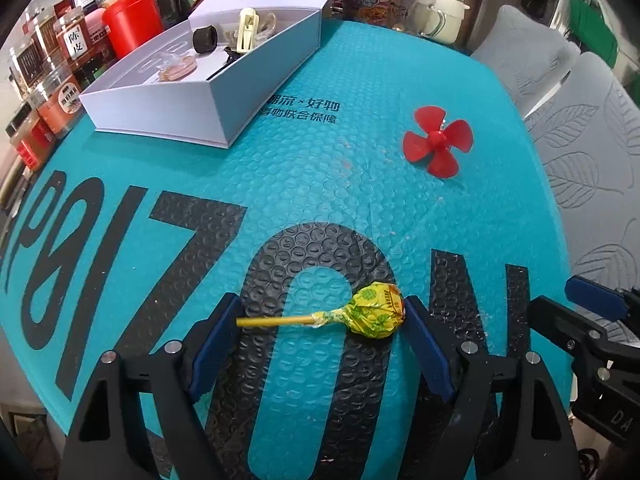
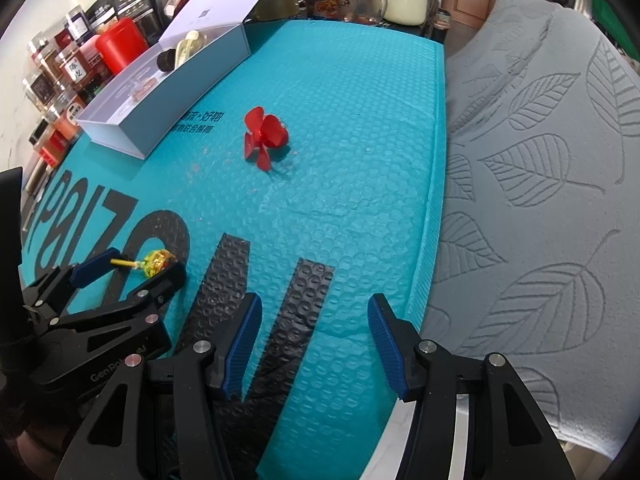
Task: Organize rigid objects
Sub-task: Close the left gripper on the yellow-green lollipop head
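Note:
A lollipop (image 1: 374,312) in a yellow-green wrapper lies flat on the teal bubble mat (image 1: 320,168). My left gripper (image 1: 320,304) is open and low over the mat. The lollipop lies crosswise between its blue pads, its stick tip near the left pad and its head near the right one. The right wrist view shows the same lollipop (image 2: 158,262) inside the left gripper (image 2: 144,262). A red four-blade propeller (image 1: 438,142) (image 2: 266,140) rests farther back. My right gripper (image 2: 314,300) is open with nothing in it, near the mat's right edge.
An open white box (image 1: 168,116) (image 2: 132,132) at the back left holds a black cap, a cream clip and other small parts. Jars (image 1: 60,92) and a red canister (image 1: 134,20) line the left. A grey leaf-patterned cushion (image 2: 540,200) borders the right.

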